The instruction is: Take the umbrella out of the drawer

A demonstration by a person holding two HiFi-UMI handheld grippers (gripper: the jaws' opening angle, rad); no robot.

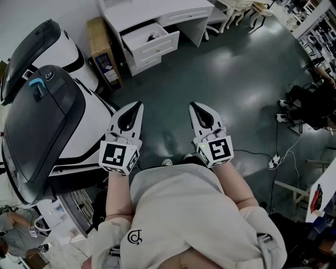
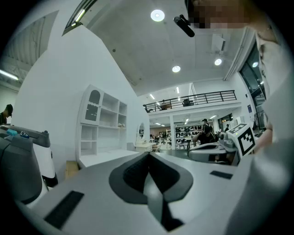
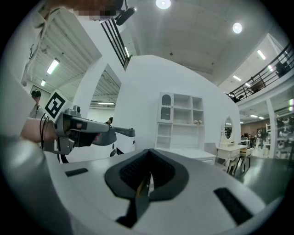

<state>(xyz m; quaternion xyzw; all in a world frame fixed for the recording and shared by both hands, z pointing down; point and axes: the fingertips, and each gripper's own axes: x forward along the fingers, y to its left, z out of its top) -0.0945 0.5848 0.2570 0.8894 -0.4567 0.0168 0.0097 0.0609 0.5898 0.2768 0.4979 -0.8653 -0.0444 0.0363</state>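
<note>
Umbrella (image 1: pixel 151 37) hard to make out (dark speck), inside open drawer (image 1: pixel 156 50)

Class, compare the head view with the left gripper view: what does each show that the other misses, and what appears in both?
Only the head view shows the desk's open drawer with a dark item inside, the left gripper's marker cube, and cables on the floor. Only the left gripper view shows the ceiling lights, the balcony railing and the white shelf unit. Both show the white desk, the cardboard box, the left gripper with jaws shut, and the right gripper.
</note>
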